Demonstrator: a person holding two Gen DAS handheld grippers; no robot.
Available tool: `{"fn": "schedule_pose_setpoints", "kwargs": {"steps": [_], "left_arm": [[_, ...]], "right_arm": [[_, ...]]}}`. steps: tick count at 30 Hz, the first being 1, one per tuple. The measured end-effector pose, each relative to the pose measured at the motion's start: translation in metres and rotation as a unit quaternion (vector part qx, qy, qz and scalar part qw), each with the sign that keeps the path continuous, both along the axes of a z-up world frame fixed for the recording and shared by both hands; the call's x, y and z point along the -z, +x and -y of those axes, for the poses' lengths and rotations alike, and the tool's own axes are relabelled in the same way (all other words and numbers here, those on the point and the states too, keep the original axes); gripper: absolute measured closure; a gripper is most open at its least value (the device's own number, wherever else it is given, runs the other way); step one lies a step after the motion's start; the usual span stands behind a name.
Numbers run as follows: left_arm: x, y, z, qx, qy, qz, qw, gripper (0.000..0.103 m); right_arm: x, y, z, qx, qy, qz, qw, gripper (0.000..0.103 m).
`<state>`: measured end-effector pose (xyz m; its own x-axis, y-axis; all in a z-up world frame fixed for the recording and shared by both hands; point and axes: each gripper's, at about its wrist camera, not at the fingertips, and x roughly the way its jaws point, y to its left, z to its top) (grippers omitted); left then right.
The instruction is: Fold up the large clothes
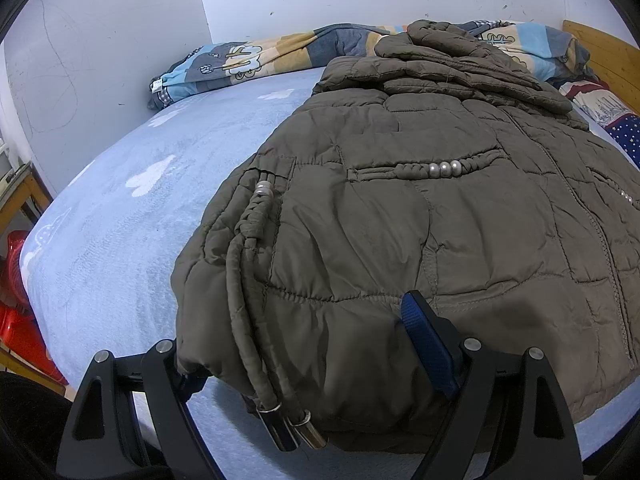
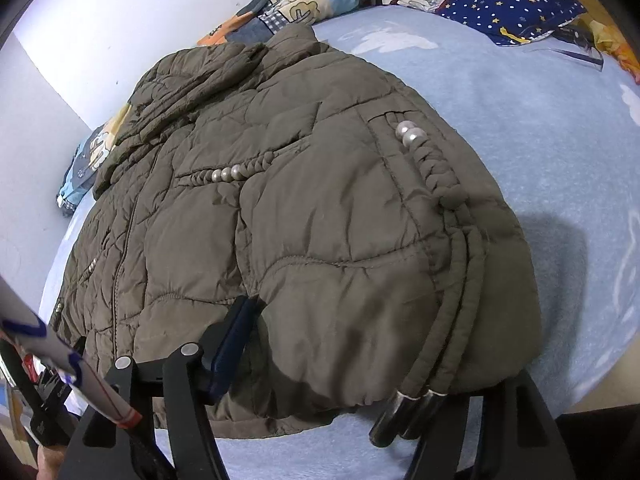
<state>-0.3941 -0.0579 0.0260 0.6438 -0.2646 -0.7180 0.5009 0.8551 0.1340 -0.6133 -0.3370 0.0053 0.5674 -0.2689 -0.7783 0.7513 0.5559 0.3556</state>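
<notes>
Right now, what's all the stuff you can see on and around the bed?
Puffy jacket: one, olive-brown, lying on the bed, sleeves folded over its far end.
Drawstring cords: two pairs, olive with metal tips, hanging at the jacket's near corners.
Pearl-like beads: several, silvery, on the braided pocket trim.
Bed sheet: one, light blue with white cloud shapes.
Patterned blanket: one, blue, orange and grey, bunched by the wall.
Starry pillow: one, navy with yellow stars, near the headboard.
Headboard: one, wooden.
Red plastic thing: one, beside the bed; cannot tell what it is.
Left tongs: black with blue pads, around the jacket's near hem.
Right tongs: black, around the other near corner.
</notes>
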Motion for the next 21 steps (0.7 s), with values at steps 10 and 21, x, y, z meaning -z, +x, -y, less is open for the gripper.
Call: {"fn": "schedule_pose_setpoints", "kwargs": {"steps": [10,21], "left_arm": [[0.0001,-0.0003,0.0002,0.000,0.000,0.000,1.0000,0.018],[-0.0012,-0.0001,-0.0015,-0.002,-0.004,-0.011,0.9999,0.018]], "right_arm": [[0.0003,0.0024,-0.0006,-0.003,0.000,-0.005,1.000,0.027],[0.0005,0.0041,-0.0006,-0.007,-0.001,-0.004,1.000,0.025]]}}
